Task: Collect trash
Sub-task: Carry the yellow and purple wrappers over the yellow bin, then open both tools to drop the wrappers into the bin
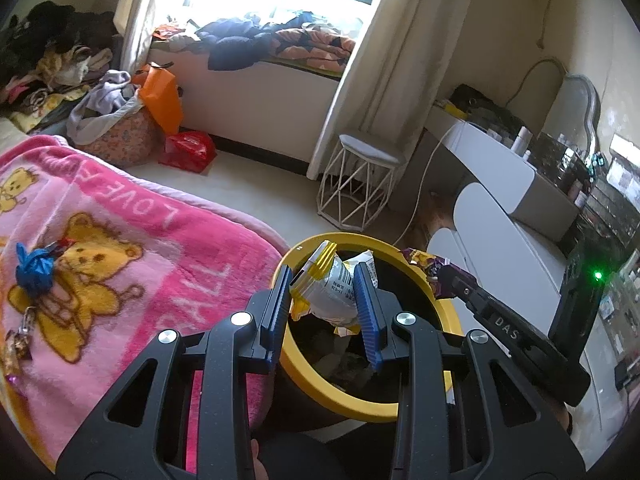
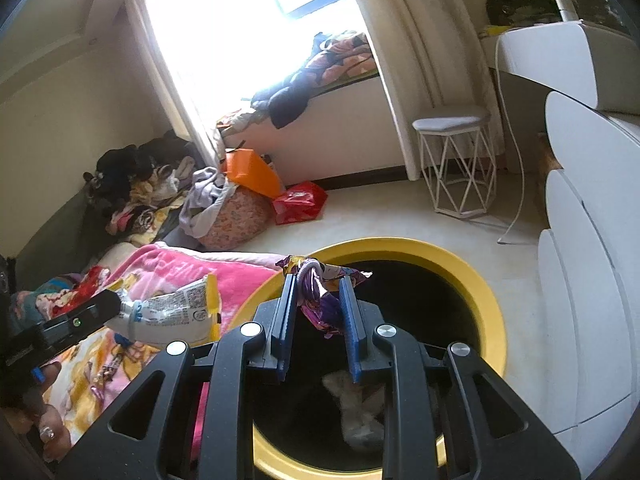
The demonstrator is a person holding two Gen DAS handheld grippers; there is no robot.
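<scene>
Both grippers loaded rn, hanging over the round yellow-rimmed trash bin [image 1: 370,406]. Left gripper [image 1: 326,300] is clamped on a crinkly white-and-yellow snack bag [image 1: 332,292], right gripper [image 2: 318,312] pinches a crumpled purple foil wrapper [image 2: 320,304]. Imo the purple one sits close to the rim, so a sloppy release could drop it on the fuzzy pink teddy-bear blanket [image 1: 120,248] or the floor.

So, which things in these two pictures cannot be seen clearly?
- Contents of the yellow-rimmed bin: dark inside in both wrist views; only a pale crumpled shape shows.
- Print on the white and yellow snack bag: too small, partly covered by the left gripper.
- Purple wrapper: its sides hidden by the right gripper.
- Small items on the pink blanket, left wrist view: too small to name.
</scene>
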